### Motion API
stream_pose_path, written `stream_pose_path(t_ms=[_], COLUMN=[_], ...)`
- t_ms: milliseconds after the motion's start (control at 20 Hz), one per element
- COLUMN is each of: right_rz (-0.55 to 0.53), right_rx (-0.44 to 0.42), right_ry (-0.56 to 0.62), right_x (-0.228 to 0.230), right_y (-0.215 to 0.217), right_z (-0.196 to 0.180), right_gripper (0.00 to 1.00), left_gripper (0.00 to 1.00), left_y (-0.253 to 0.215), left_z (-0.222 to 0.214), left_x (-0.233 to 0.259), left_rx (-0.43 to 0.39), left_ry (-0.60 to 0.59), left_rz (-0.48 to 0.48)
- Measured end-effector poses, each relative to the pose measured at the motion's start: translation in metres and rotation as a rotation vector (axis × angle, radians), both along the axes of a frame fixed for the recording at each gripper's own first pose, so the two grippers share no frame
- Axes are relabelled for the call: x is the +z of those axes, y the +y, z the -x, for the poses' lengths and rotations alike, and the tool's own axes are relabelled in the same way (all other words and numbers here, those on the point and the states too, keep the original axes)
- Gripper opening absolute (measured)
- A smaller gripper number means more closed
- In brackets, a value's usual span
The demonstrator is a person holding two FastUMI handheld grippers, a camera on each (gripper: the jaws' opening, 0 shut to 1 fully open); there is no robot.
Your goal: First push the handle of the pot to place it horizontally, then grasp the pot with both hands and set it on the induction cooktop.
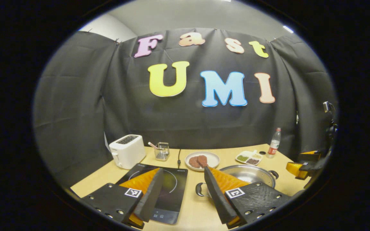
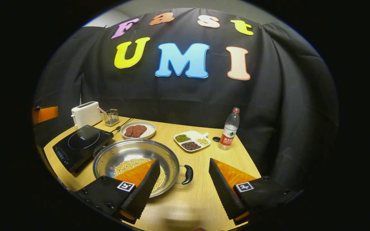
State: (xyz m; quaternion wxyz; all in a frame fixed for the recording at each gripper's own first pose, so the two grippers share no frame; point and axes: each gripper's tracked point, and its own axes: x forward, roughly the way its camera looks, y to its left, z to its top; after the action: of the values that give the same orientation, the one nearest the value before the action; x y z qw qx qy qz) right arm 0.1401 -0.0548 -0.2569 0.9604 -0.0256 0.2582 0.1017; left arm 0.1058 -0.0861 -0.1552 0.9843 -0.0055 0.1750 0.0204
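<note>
A steel pot (image 2: 125, 153) with soybeans in it stands on the wooden table, just right of the black induction cooktop (image 2: 81, 143). Its two black handles lie roughly left and right: one (image 2: 188, 174) near me, the other (image 2: 98, 149) by the cooktop. My right gripper (image 2: 183, 189) is open above the table, with the near handle just ahead of the gap between its fingers. My left gripper (image 1: 183, 195) is also open, hovering between the cooktop (image 1: 167, 187) and the pot (image 1: 252, 173), close to the pot's left handle (image 1: 199, 189). The right gripper (image 1: 300, 166) shows at the far right there.
Along the back stand a white toaster (image 2: 86, 114), a wire holder (image 2: 111, 117), a plate of meat (image 2: 138, 130), a divided tray of beans (image 2: 191, 141) and a water bottle (image 2: 229, 130) with its cap (image 2: 216, 139) beside it. The cooktop's cable (image 1: 179, 157) runs back.
</note>
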Motion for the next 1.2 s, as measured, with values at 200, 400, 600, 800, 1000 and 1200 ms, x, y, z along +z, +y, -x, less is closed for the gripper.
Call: stream_pose_path(t_ms=[200,400,600,800,1000,1200], right_rz=[0.006,0.001,-0.009,-0.026,-0.039,-0.050], right_rx=[-0.008,-0.010,-0.010,-0.015,-0.018,-0.016], right_ry=[0.005,0.024,0.054,0.079,0.106,0.135], right_x=[-0.008,-0.018,-0.033,-0.044,-0.058,-0.072], right_y=[-0.005,-0.006,-0.006,-0.005,-0.003,-0.002], right_z=[-0.006,-0.011,-0.015,-0.024,-0.033,-0.041], right_gripper=[0.97,0.98,0.98,0.97,0.98,0.98], left_gripper=[0.77,0.77,0.79,0.80,0.79,0.77], left_y=[-0.007,-0.018,-0.034,-0.042,-0.051,-0.057], left_z=[-0.021,-0.035,-0.047,-0.057,-0.064,-0.068], left_x=[-0.029,-0.064,-0.092,-0.125,-0.155,-0.183], left_rx=[-0.018,-0.046,-0.090,-0.099,-0.114,-0.130], left_ry=[0.053,0.119,0.174,0.236,0.288,0.348], left_rz=[0.030,0.039,0.043,0.039,0.021,0.016])
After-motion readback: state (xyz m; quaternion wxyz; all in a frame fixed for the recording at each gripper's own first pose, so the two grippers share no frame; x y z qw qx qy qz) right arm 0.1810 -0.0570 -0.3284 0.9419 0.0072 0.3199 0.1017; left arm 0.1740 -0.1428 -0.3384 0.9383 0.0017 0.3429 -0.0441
